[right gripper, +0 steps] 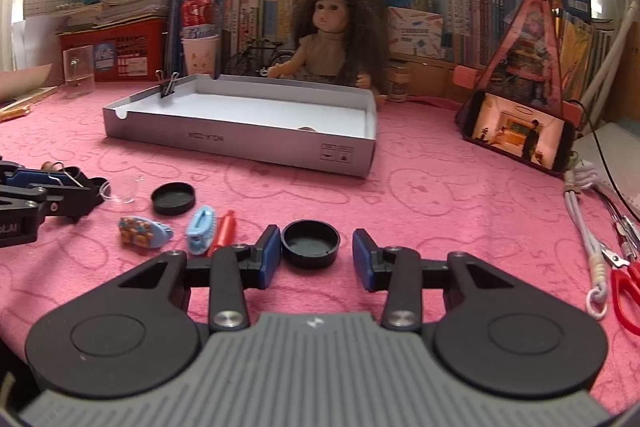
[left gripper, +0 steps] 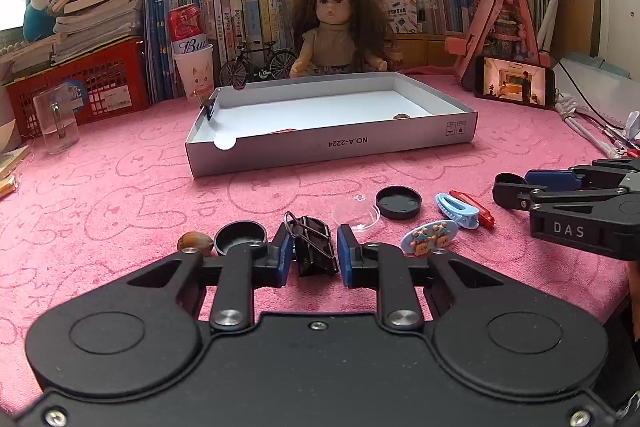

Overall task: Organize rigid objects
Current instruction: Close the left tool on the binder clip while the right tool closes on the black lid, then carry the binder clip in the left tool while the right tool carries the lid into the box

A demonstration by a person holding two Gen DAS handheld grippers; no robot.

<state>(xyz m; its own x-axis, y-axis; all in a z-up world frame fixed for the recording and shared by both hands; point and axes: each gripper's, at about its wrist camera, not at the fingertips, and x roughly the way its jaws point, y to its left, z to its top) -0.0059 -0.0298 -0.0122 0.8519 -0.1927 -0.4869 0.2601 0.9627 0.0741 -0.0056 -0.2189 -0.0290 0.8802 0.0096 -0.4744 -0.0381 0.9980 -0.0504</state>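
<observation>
Two hand-held grippers work the pink bench: the left hand-held gripper [left gripper: 313, 255] pinches a black metal binder clip [left gripper: 314, 251]; the right hand-held gripper [right gripper: 316, 254] straddles, without touching, a round black plastic cap [right gripper: 311, 243].

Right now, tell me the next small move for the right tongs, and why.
Probably close the right tongs a little more on the black cap. The cap lies on the pink cloth between the blue pads, with a gap visible on the right side, so it is not yet gripped. Then it can go to the box.
</observation>
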